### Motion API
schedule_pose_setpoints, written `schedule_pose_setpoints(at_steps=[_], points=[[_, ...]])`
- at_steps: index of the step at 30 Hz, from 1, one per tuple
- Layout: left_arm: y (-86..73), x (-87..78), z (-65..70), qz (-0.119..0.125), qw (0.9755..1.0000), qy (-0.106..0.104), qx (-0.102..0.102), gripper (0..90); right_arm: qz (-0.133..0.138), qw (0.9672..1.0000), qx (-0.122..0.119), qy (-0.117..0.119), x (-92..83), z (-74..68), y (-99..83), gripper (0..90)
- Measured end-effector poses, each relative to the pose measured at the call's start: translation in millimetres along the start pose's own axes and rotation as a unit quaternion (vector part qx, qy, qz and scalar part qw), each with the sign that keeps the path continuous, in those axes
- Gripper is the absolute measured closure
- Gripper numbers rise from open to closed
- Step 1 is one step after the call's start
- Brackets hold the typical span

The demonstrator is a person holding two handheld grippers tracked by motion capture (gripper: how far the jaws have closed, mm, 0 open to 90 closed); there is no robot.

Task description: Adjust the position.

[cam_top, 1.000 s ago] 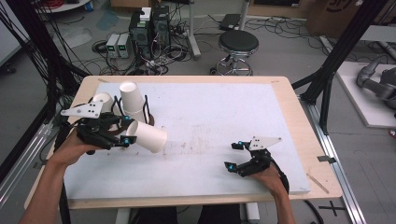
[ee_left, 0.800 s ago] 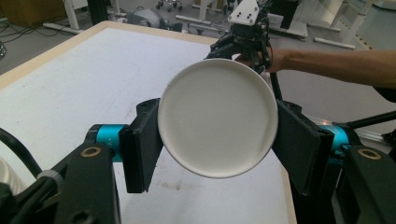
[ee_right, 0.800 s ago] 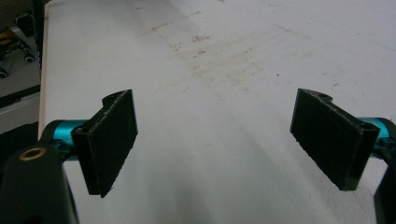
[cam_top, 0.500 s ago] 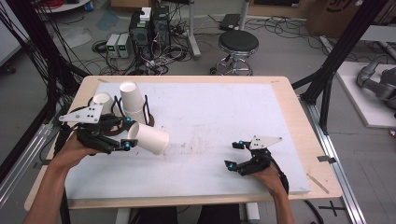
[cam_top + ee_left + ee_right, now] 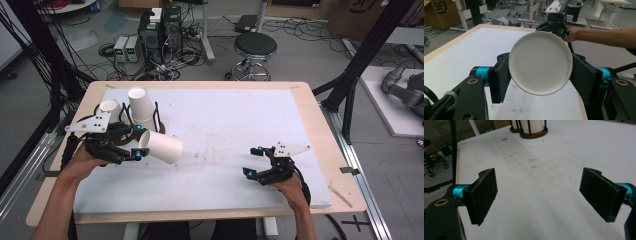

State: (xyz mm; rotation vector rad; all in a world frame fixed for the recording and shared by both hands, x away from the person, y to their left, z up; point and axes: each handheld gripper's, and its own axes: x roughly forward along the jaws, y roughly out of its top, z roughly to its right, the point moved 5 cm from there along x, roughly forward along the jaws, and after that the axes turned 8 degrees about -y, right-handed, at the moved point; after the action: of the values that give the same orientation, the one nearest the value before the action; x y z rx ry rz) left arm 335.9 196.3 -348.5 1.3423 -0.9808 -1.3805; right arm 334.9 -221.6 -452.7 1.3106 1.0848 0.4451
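White surface (image 5: 235, 125), left of frame: left gripper (image 5: 137, 142) fingers clamp the paper cup (image 5: 161, 147) sideways, long axis pointing right toward the right gripper (image 5: 252, 161), whose fingers gape empty, well apart.

The white cup (image 5: 161, 147) held sideways looks like matt paper, its flat bottom (image 5: 540, 63) smooth with a thin raised rim. The upturned cups (image 5: 141, 104) behind it have the same dull paper look. The pads (image 5: 483, 193) of the right gripper (image 5: 253, 161) seem to be black foam or rubber, rough and finely grained, on glossy teal metal fittings. The table (image 5: 320, 131) edge is pale, smooth wood; its white mat (image 5: 235, 125) is matt, scuffed and stained brownish in the middle. The cup holder (image 5: 534, 134) has a dark wooden base
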Motion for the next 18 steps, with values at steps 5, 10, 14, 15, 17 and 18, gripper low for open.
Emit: schedule_pose_setpoints(at_steps=[5,10,14,15,17,18], points=[[1.1,1.3,-1.0,0.002,1.0000,0.000,0.002,35.9,0.024,0.9997,-0.001,0.010,-2.9,-3.5,13.2,15.3],[3.2,4.5,-0.9,0.005,1.0000,0.004,0.004,35.9,0.039,0.9991,-0.003,0.017,-1.1,-5.6,23.3,15.3],[3.6,9.9,-0.7,0.004,1.0000,0.000,-0.002,36.0,0.048,0.9985,-0.004,0.026,0.7,-7.6,31.9,15.3],[3.8,11.5,-0.6,0.003,1.0000,-0.002,-0.002,36.0,0.051,0.9983,-0.005,0.027,0.9,-8.3,34.6,15.3],[4.5,15.2,-0.7,0.004,1.0000,0.000,-0.003,36.0,0.057,0.9978,-0.008,0.034,1.1,-10.2,40.9,15.3],[4.7,17.0,-1.1,0.004,1.0000,0.002,-0.004,36.0,0.061,0.9974,-0.009,0.037,1.1,-11.1,44.3,15.3]])
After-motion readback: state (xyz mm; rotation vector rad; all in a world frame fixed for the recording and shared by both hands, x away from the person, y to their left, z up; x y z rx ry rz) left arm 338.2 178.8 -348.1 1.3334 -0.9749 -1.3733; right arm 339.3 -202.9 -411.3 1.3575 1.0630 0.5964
